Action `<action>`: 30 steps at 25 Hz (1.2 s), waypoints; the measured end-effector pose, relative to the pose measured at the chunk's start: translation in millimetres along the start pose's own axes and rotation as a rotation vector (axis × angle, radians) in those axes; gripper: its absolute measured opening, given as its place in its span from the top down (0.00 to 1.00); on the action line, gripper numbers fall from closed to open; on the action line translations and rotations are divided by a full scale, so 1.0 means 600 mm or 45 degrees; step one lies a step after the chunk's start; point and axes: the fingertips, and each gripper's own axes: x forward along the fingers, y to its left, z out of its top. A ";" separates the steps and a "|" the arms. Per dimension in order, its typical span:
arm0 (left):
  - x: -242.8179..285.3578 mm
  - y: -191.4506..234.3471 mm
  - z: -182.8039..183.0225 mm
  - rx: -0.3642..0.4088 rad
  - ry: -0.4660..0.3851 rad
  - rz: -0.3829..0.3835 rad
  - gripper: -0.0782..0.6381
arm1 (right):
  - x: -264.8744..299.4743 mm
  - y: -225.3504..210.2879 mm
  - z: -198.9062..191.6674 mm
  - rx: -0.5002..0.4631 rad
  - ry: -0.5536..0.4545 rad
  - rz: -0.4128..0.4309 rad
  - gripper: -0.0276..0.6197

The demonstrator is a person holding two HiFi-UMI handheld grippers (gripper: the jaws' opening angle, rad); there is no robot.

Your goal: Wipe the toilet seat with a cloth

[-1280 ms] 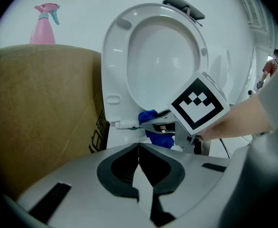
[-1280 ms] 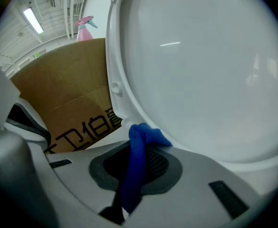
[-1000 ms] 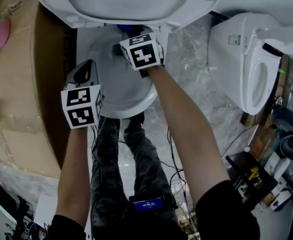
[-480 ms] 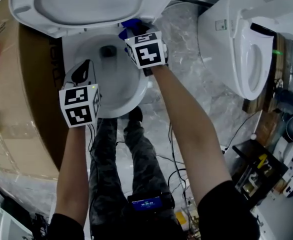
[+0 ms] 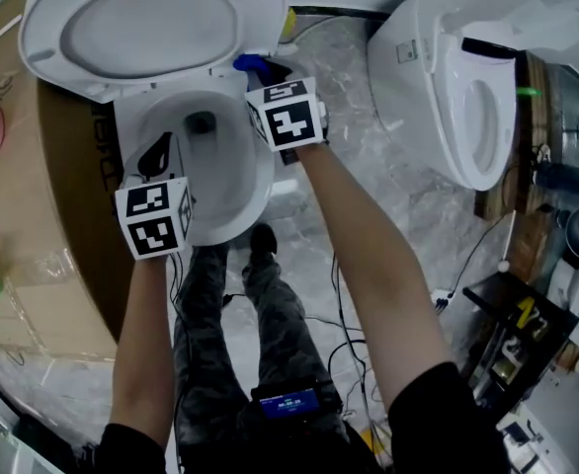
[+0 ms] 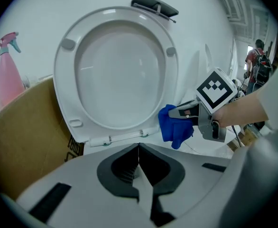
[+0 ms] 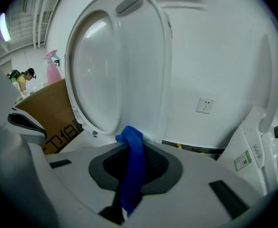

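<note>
Right tool [image 5: 260, 67]: jaws clamped on a crumpled blue cloth [image 7: 132, 163]. A fold stands above the jaws and the rest hangs down between them.
Left tool [image 6: 139, 161]: jaws together, nothing between them. In the head view it sits at centre left, over the near rim of the white ceramic toilet bowl [image 5: 232, 188].
Cloth position: upper centre of the head view, just beside the lower right edge of the raised seat. Whether it touches the seat cannot be told.
Toilet seat: white plastic oval toilet seat [image 5: 47, 62], tipped up and back, its underside facing both tools and filling the upper left of the head view.
Seat surface: no streaks, wet patches or dirt can be made out.
Done (judgement): cloth secured and brought up to the seat, and the seat raised for access.
Left (judgement): how much wiping is done cannot be read from the surface. The broad ring, away from the cloth, probably remains to be covered.
Free tool (judgement): available to steady the seat.
</note>
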 end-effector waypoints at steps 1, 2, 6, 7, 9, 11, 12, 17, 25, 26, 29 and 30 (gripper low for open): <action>-0.003 -0.003 0.007 0.004 -0.007 -0.002 0.87 | -0.007 -0.005 0.009 0.003 -0.019 -0.006 0.87; -0.006 -0.007 0.015 0.008 -0.013 -0.005 0.87 | -0.014 -0.010 0.021 0.009 -0.040 -0.012 0.87; -0.021 -0.022 0.046 0.034 -0.035 -0.013 0.87 | -0.048 -0.017 0.071 0.009 -0.089 -0.013 0.88; -0.026 -0.025 0.052 0.041 -0.040 -0.015 0.87 | -0.057 -0.016 0.081 -0.003 -0.096 -0.013 0.88; -0.037 -0.031 0.065 0.053 -0.049 -0.017 0.87 | -0.074 -0.021 0.100 -0.004 -0.122 -0.020 0.88; -0.047 -0.033 0.077 0.061 -0.059 -0.018 0.87 | -0.091 -0.026 0.120 0.005 -0.149 -0.030 0.88; -0.053 -0.033 0.083 0.062 -0.065 -0.019 0.87 | -0.099 -0.026 0.130 0.009 -0.159 -0.033 0.88; -0.077 -0.033 0.110 0.066 -0.099 -0.023 0.87 | -0.133 -0.020 0.170 -0.007 -0.203 -0.040 0.88; -0.111 -0.020 0.149 0.032 -0.147 -0.014 0.87 | -0.189 -0.010 0.244 -0.001 -0.291 -0.039 0.88; -0.118 -0.020 0.158 0.027 -0.160 -0.012 0.87 | -0.195 -0.008 0.250 -0.005 -0.292 -0.037 0.88; -0.137 -0.015 0.184 0.020 -0.195 0.000 0.87 | -0.211 0.000 0.263 -0.019 -0.296 -0.031 0.88; -0.144 -0.014 0.191 0.021 -0.204 0.005 0.87 | -0.217 0.003 0.268 -0.022 -0.301 -0.028 0.88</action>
